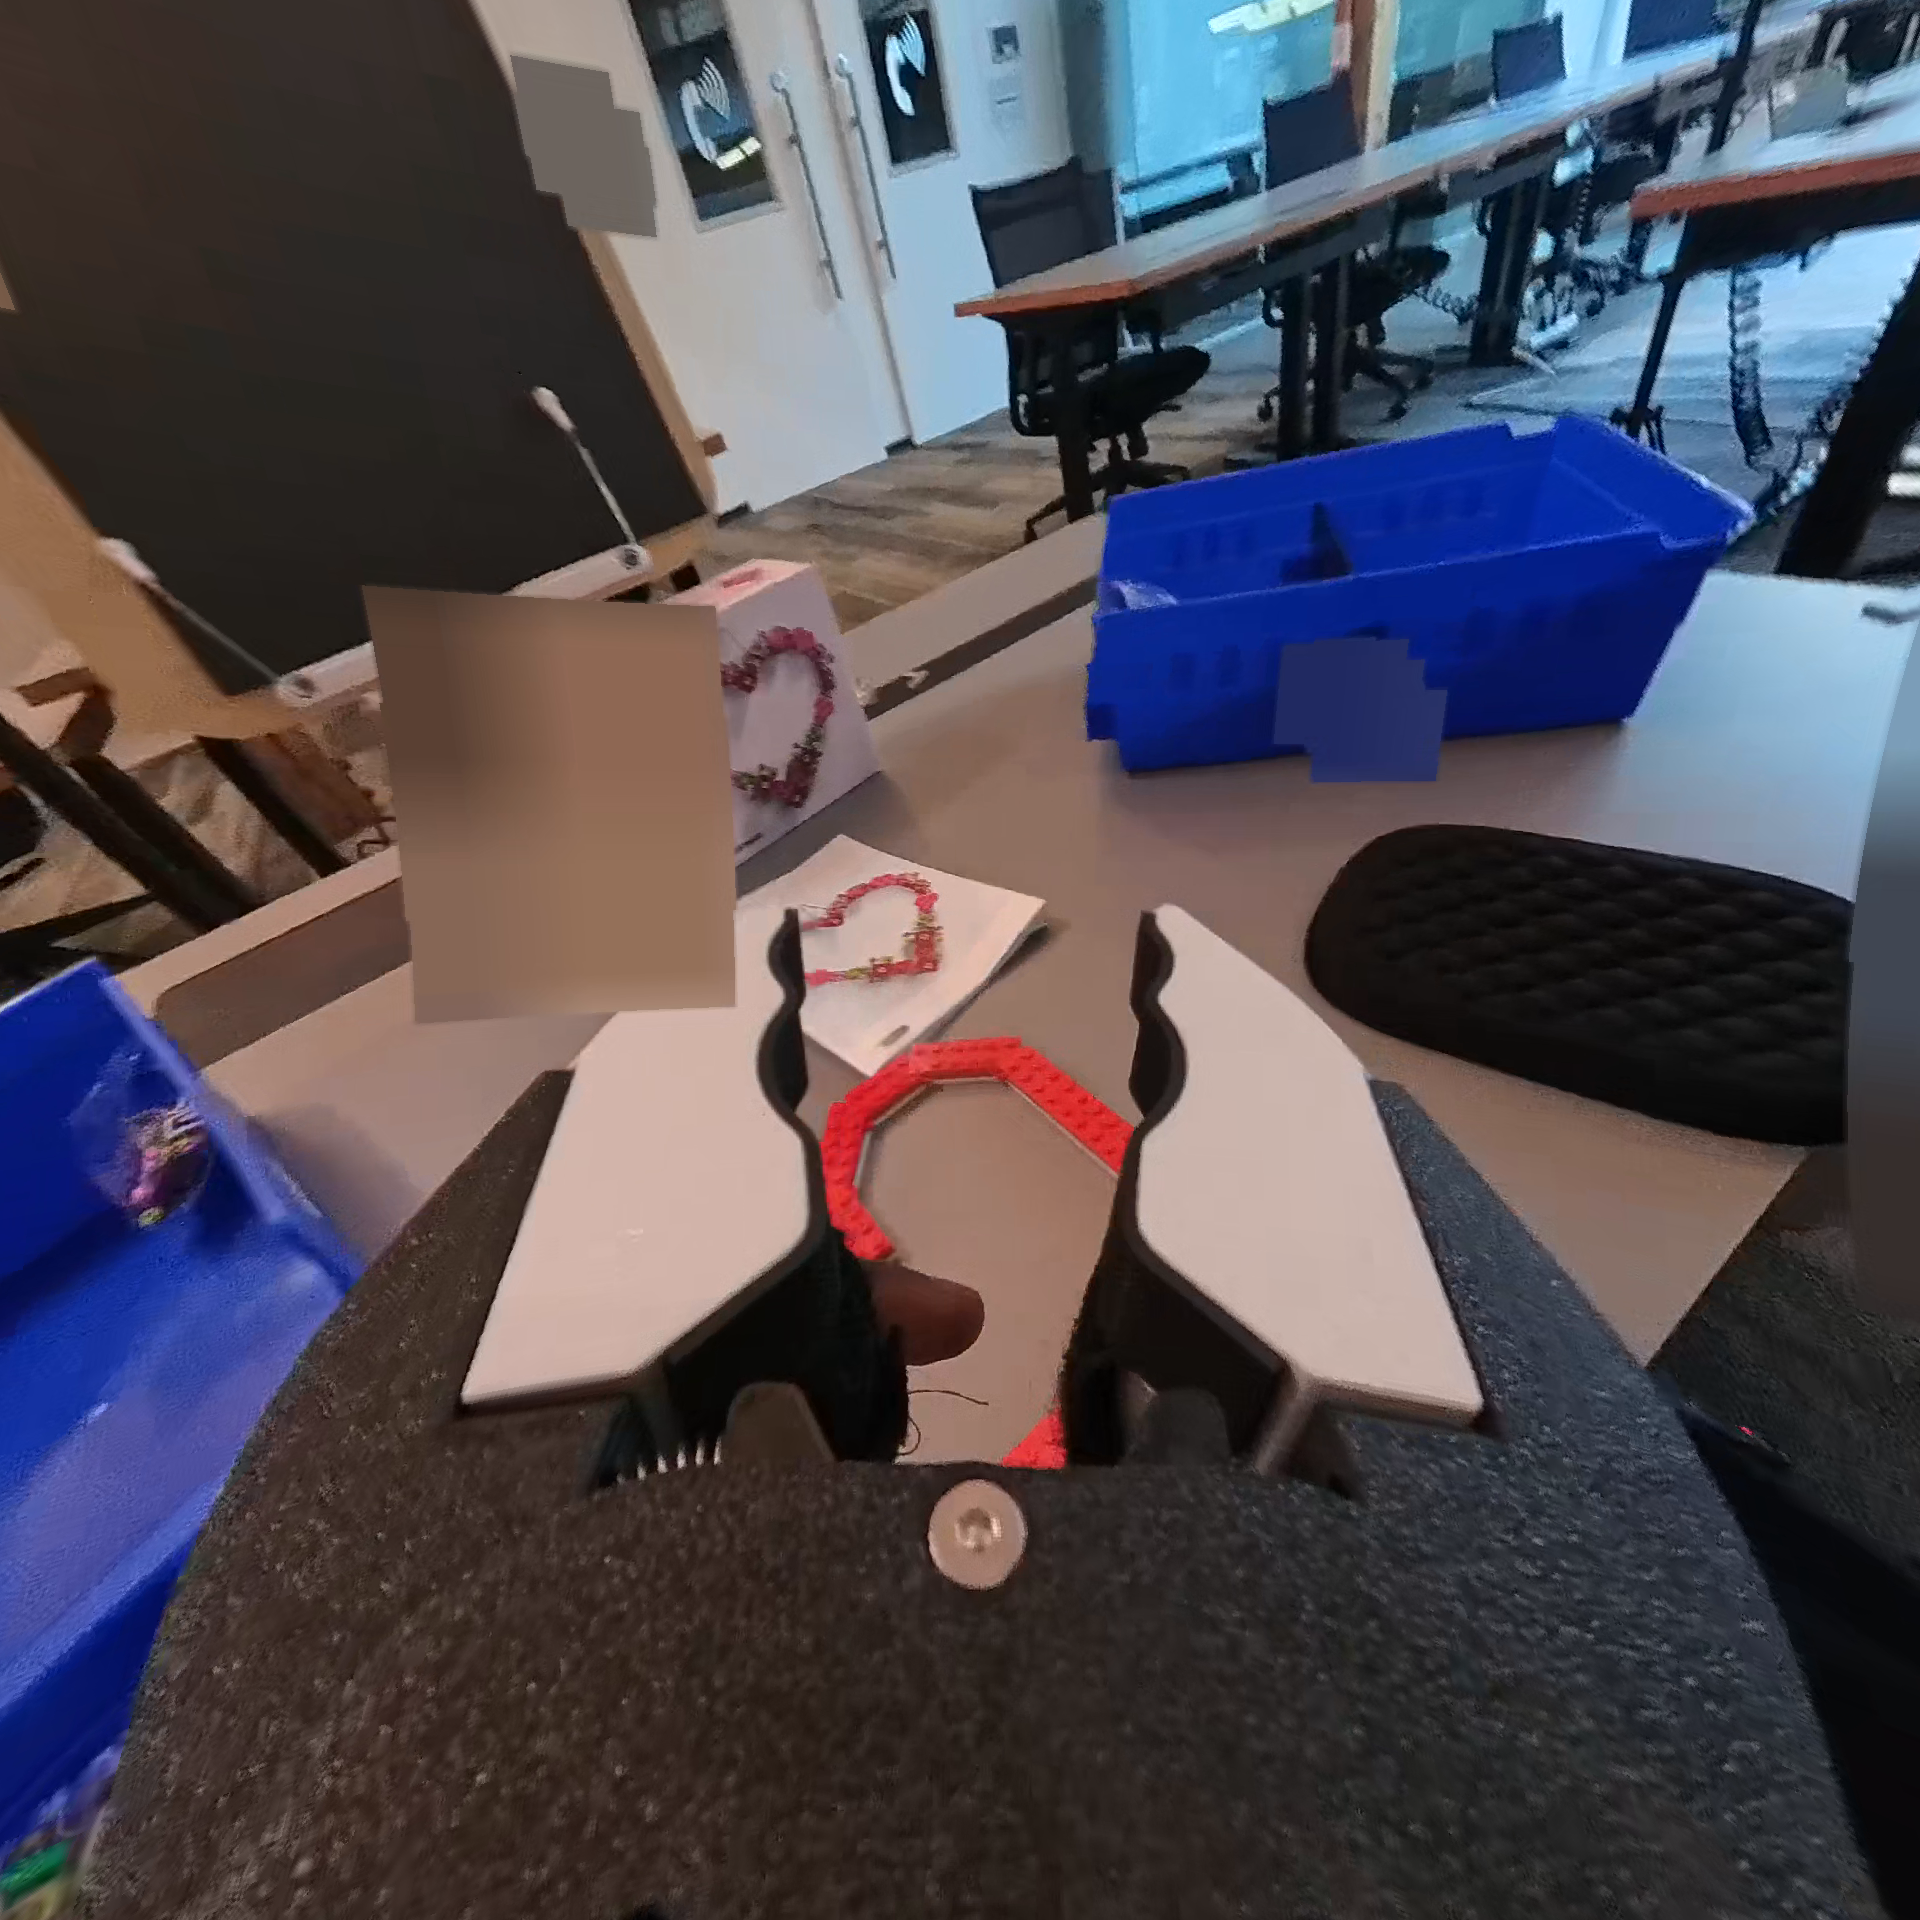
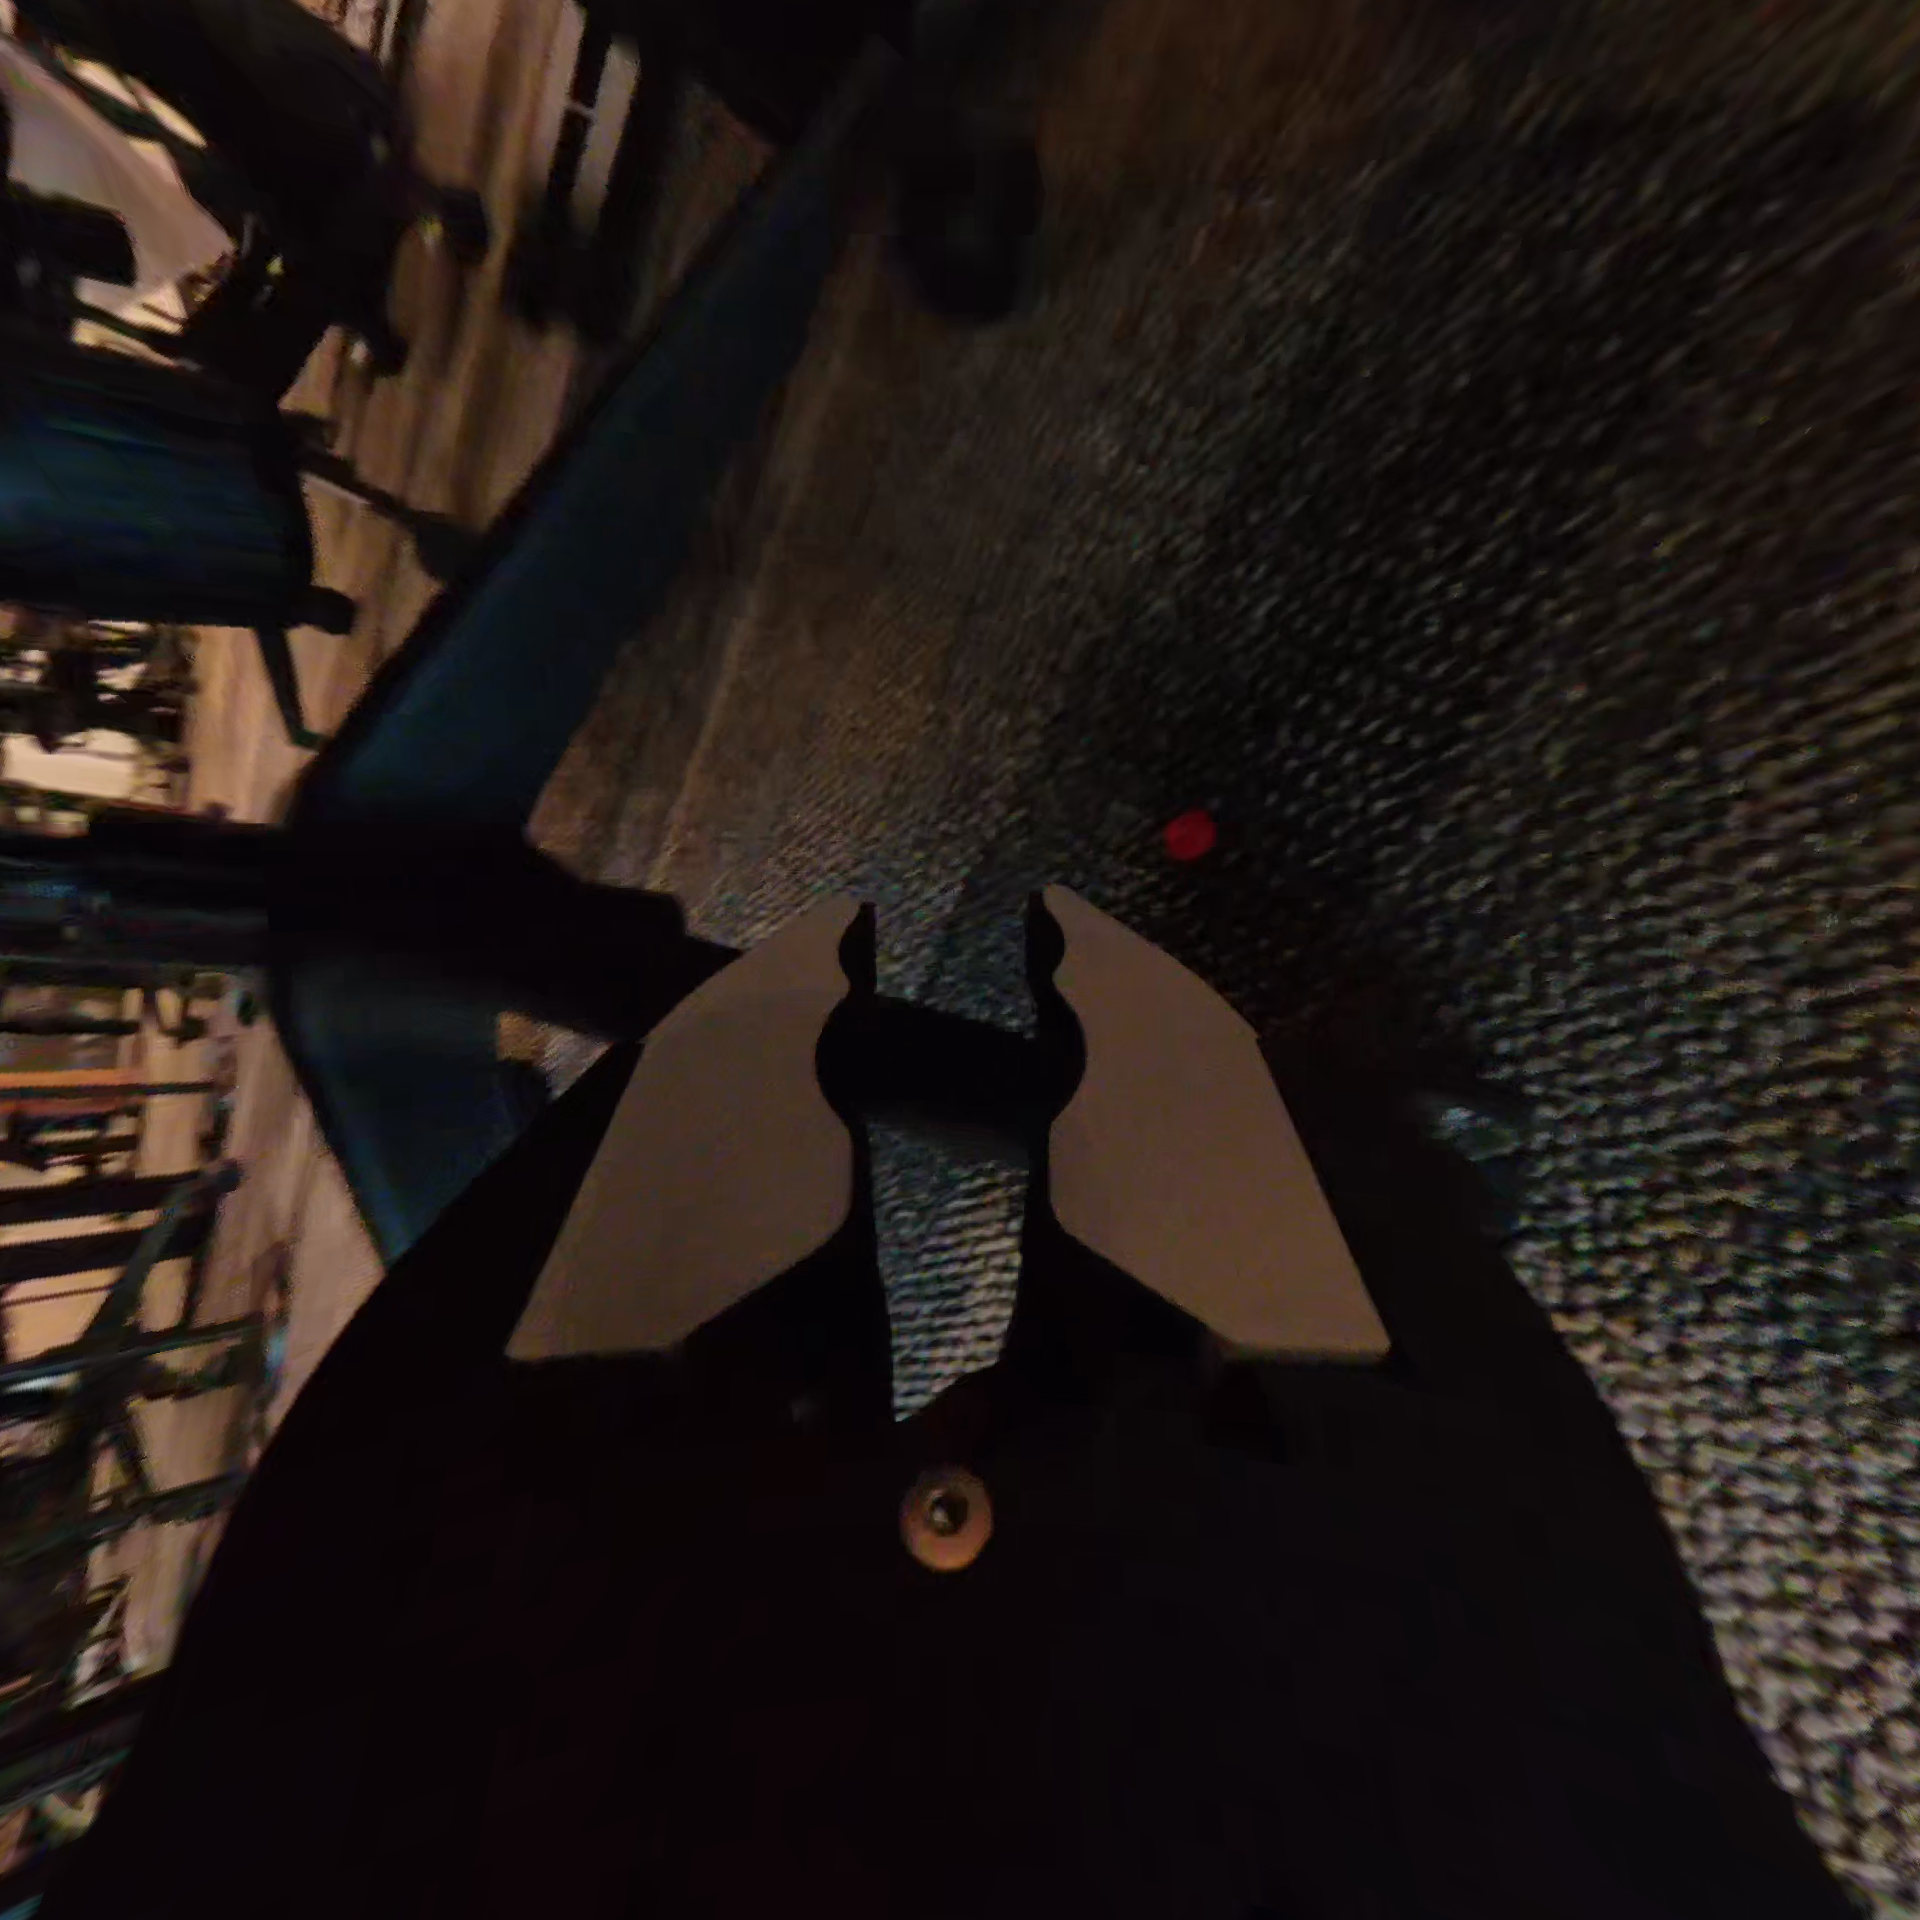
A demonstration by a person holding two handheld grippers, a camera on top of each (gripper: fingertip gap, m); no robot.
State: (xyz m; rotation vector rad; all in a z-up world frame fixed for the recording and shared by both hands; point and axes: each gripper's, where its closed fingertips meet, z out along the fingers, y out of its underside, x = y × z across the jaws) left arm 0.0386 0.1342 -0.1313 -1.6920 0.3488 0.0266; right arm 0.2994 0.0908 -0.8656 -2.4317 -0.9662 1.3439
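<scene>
We've got the left gripper hovering low over the grey bench with its jaws spread wide and nothing clamped. Right between them, towards 6 o'clock from the tips, lies a red brick-built ring, flat on the bench. It looks stretched along the 12-to-6 line, with the near end hidden under the gripper body. A fingertip pokes in under the left jaw.

Further out: a printed sheet with a pink heart at 12, touching the ring's far edge as far as we can tell, a black quilted pad at 2, a blue bin past it, and another blue bin at 9.

The right wrist view shows none of that. The right gripper is off the bench, jaws narrowly parted and empty, pointing at dim speckled carpet with a small red dot at 1 o'clock. So the left is clearly the nearer one to the ring.
</scene>
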